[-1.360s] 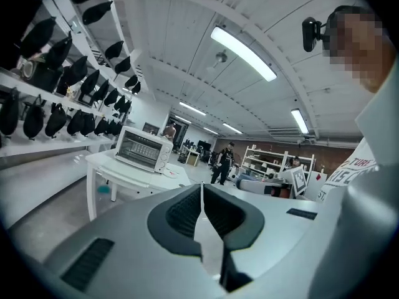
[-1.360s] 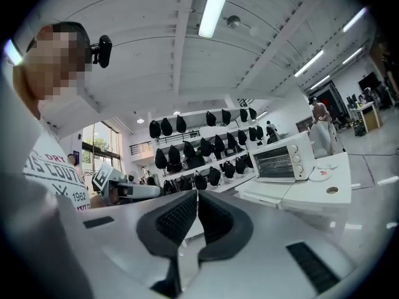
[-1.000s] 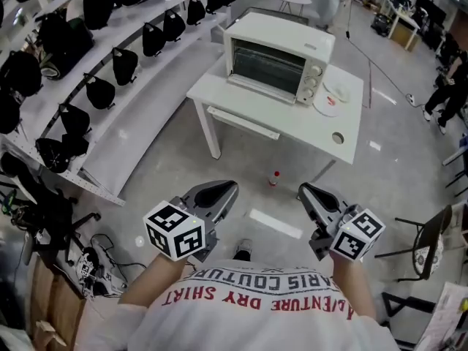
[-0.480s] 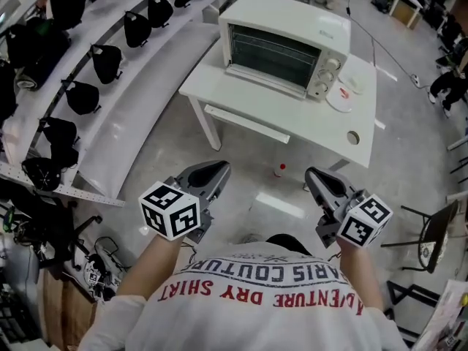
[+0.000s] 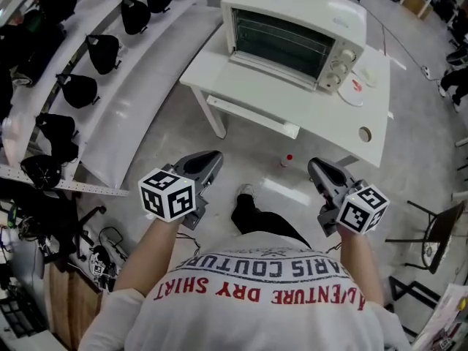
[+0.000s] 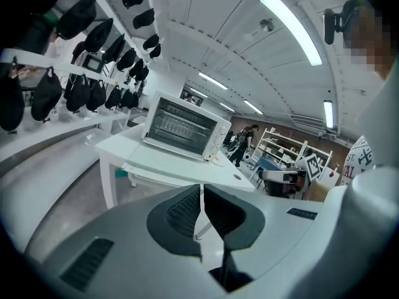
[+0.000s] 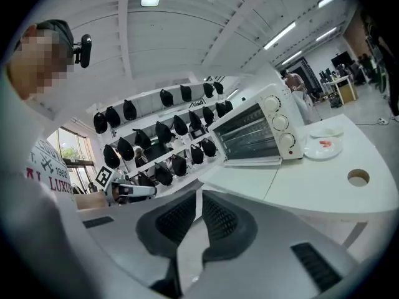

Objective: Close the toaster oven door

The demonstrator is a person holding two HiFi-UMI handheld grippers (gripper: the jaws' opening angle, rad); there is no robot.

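Well short of toaster oven [image 5: 292, 39], left gripper [image 5: 212, 157], right gripper [image 5: 314, 165] level, jaws closed, empty.

White table [image 5: 307, 119] with toaster oven [image 5: 292, 35], plate [image 5: 356, 93]

Moved closer to the toaster oven [image 5: 292, 39] and tabletop [image 5: 212, 75], with one leg [image 5: 259, 218] now stepped forward.
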